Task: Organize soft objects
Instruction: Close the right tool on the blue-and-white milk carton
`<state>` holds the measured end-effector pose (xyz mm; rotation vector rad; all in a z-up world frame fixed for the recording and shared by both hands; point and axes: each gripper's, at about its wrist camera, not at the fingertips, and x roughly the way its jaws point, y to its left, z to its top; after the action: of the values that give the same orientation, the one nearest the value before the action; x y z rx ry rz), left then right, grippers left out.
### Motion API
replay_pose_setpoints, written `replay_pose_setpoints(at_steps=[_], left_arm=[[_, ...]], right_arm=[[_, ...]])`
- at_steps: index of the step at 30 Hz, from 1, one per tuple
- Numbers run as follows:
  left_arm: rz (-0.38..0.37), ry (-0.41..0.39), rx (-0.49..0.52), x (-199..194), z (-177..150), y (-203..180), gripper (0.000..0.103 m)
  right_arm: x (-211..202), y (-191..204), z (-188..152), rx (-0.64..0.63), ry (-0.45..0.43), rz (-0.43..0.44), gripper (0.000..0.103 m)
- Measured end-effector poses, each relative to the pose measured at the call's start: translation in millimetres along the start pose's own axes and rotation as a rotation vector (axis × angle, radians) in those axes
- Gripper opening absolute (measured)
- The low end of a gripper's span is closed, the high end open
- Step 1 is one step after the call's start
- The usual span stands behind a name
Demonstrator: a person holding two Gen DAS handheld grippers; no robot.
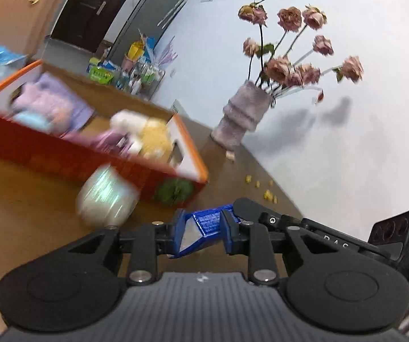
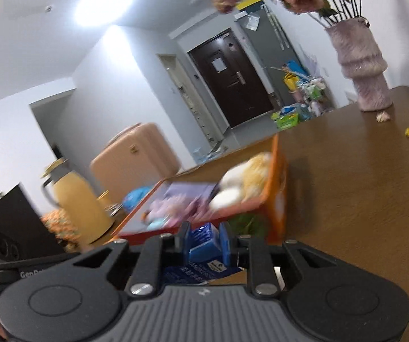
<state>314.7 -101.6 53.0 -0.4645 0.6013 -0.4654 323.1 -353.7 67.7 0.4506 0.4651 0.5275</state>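
Right gripper [image 2: 206, 242] clamps a blue packet [image 2: 204, 249]; left gripper [image 1: 201, 228] nearly closed, empty; only its view shows the shiny pouch [image 1: 106, 199].

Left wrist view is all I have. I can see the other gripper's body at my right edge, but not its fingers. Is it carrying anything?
Observer: Yes. In the right wrist view, the right gripper has its fingers closed on a blue packet with white print.
Operator: Is there anything past the far end of the orange box that I should avoid?
Observer: A yellow jug with a handle stands upright just beyond that end of the orange box, next to a black box.
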Motion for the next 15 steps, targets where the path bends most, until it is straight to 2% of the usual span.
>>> replay_pose_setpoints(at_steps=[4,6,7,8,9,11,15], left_arm=[[0.026,0.050,-0.080,-30.2,-36.7,31.4,0.027],[0.053,0.060,-0.097,-41.7,-49.5,42.5,0.027],[0.045,0.050,-0.087,-50.4,-55.4,43.8,0.027],[0.044,0.051,-0.071,-58.8,-60.7,43.0,0.029],[0.037,0.057,-0.058,-67.3,-66.9,42.8,0.042],[0.033,0.078,-0.072,-80.8,-79.5,47.0,0.055],[0.030,0.072,-0.120,-92.5,-89.3,55.3,0.055]], right_arm=[[-8.1,16.2,-55.1,0.092,0.059,0.027,0.020],[-5.8,27.4,-76.0,0.070,0.121,0.013,0.020],[-10.1,34.9,-84.3,0.043,0.110,0.015,0.021],[-16.8,43.5,-91.7,0.011,0.118,0.016,0.023],[-24.0,49.3,-98.0,-0.005,0.141,0.028,0.026],[-35.4,54.4,-109.6,0.017,0.190,0.039,0.030],[-52.6,60.9,-121.5,0.028,0.195,0.024,0.031]])
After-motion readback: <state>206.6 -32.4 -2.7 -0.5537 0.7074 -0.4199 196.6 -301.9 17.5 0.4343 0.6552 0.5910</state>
